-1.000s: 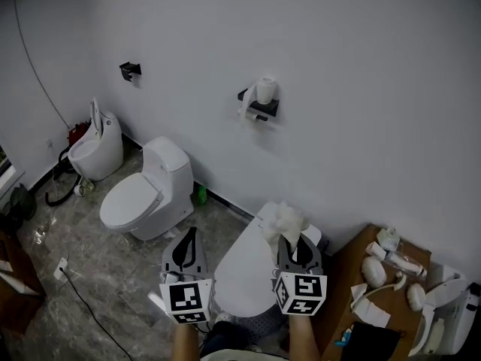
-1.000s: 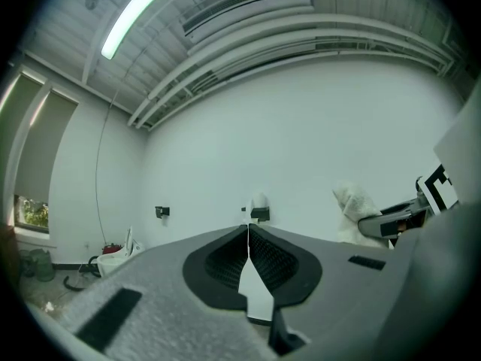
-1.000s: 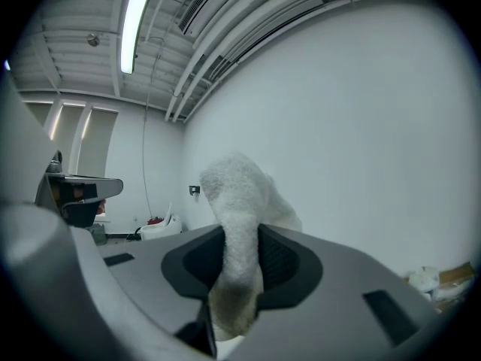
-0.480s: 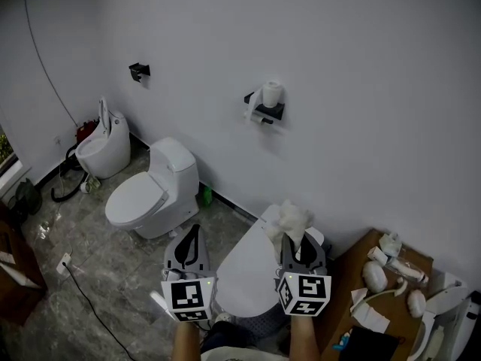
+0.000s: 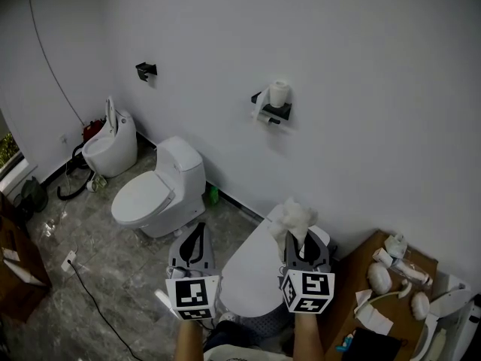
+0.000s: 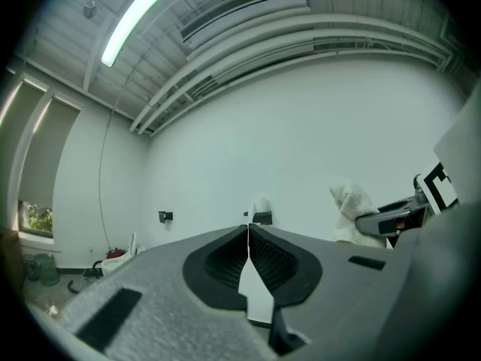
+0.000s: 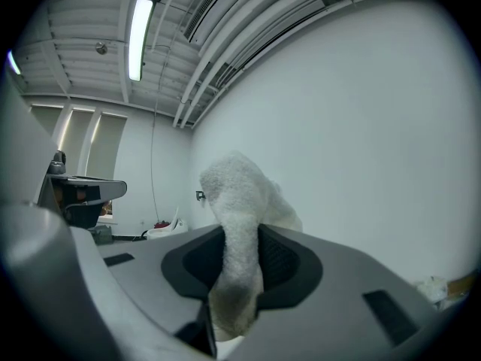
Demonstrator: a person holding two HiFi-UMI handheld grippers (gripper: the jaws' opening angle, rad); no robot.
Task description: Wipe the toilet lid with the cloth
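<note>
Your right gripper (image 5: 299, 239) is clamped on the cloth (image 7: 239, 201), which bunches beyond its jaws. The left gripper (image 6: 247, 230) is closed on nothing. The lid (image 5: 252, 268) lies below both jaws. Tip the right one down so the bunch, not the tips, meets the lid, then sweep flat.

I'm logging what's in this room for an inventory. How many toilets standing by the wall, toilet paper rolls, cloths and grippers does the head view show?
Toilets: 3
Toilet paper roll: 1
Cloth: 1
Grippers: 2
Total: 7
</note>
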